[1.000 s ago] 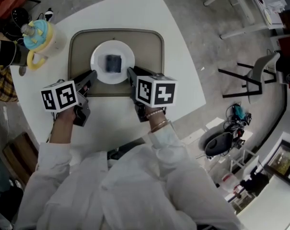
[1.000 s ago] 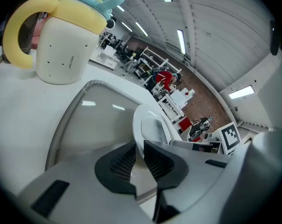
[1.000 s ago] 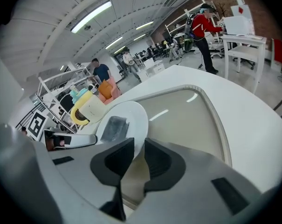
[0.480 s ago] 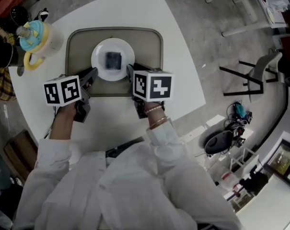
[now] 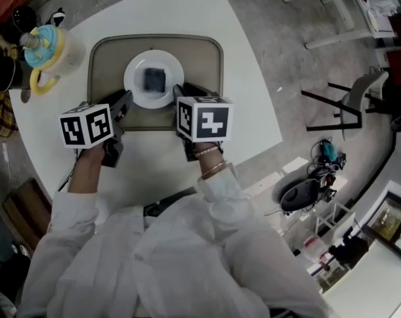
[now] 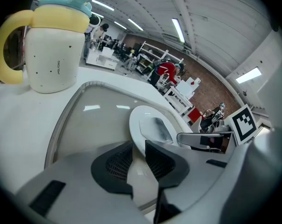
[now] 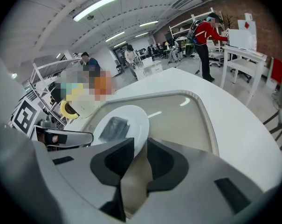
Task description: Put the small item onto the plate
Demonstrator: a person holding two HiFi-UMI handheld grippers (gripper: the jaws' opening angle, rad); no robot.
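Note:
A white plate (image 5: 137,90) lies on a beige tray (image 5: 203,78), and a small dark square item (image 5: 154,79) rests in the plate's middle. My left gripper (image 5: 126,99) is at the plate's near left rim. In the left gripper view the plate (image 6: 141,120) runs into the gap of my left gripper (image 6: 138,148), whose jaws are opening, with the pads off the rim. My right gripper (image 5: 178,90) is at the near right rim. In the right gripper view the plate (image 7: 131,118) edge reaches my right gripper (image 7: 140,148), which stands apart around it.
A white cup (image 5: 44,55) with a yellow handle and a teal lid stands left of the tray, near the table's far left edge. The table's right edge drops to a floor with chairs and cables. A person's sleeve shows at the far left.
Both grippers stay at the plate's near rim. The right gripper's marker cube has drifted slightly left and away from me. The plate with the item still lies on the tray.

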